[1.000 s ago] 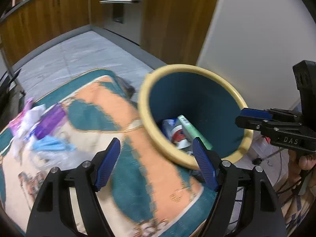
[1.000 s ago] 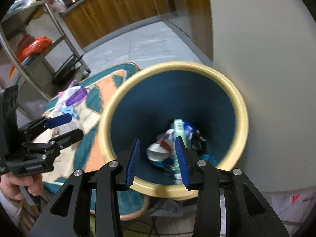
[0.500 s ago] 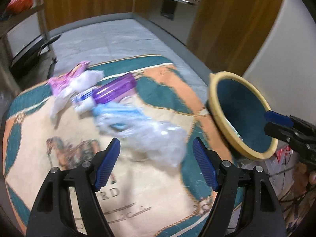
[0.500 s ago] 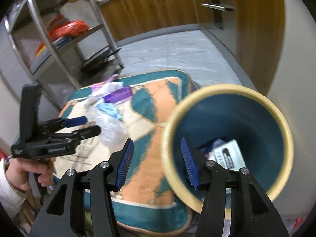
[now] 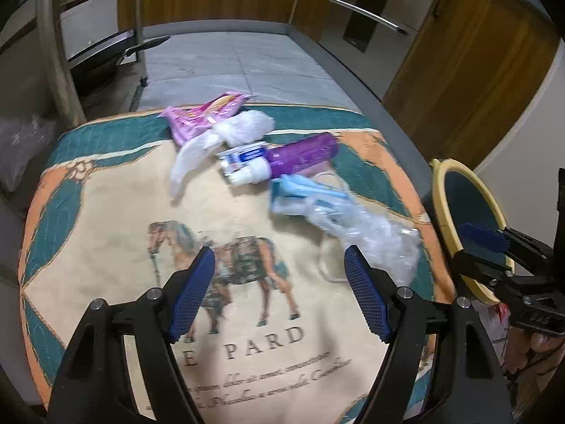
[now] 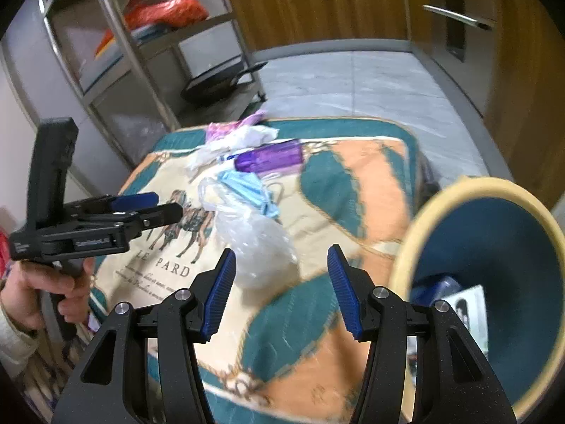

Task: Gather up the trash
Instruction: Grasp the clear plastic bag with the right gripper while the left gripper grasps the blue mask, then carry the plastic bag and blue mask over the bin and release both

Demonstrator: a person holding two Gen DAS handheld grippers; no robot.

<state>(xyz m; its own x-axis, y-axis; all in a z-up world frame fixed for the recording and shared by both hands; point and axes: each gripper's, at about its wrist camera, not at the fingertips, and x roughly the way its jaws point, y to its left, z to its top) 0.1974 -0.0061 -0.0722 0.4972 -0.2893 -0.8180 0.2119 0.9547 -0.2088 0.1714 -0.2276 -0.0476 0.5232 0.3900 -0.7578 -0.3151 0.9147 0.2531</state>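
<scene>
Kitchen floor, wooden cabinets and a metal shelf rack (image 6: 116, 46) frame the scene; a worktop under a patterned cloth (image 5: 116, 247) with a horse print carries the remaining trash. Both views have swung away from the bin (image 6: 494, 258), which filled them 1 second ago, and now face the cloth. At the cloth's right edge, the bin holds a printed carton and other wrappers, so at least 1 drop appears complete.

Largest of the leftover pieces is a clear plastic bag (image 6: 257, 247), lying just beyond the right gripper (image 6: 280, 284). Behind it lie a blue face mask (image 5: 303, 190), a purple bottle (image 5: 300, 157), a white tissue (image 5: 226, 137) and a pink wrapper (image 5: 204, 113), bunched close together.

Right gripper: fingers have just been opening and stand spread, with nothing between them. Left gripper (image 5: 280, 291): fingers spread wide and empty, hovering over the horse print.

Judged from this layout, a new pickup round is beginning; the plastic bag is the nearest candidate.
</scene>
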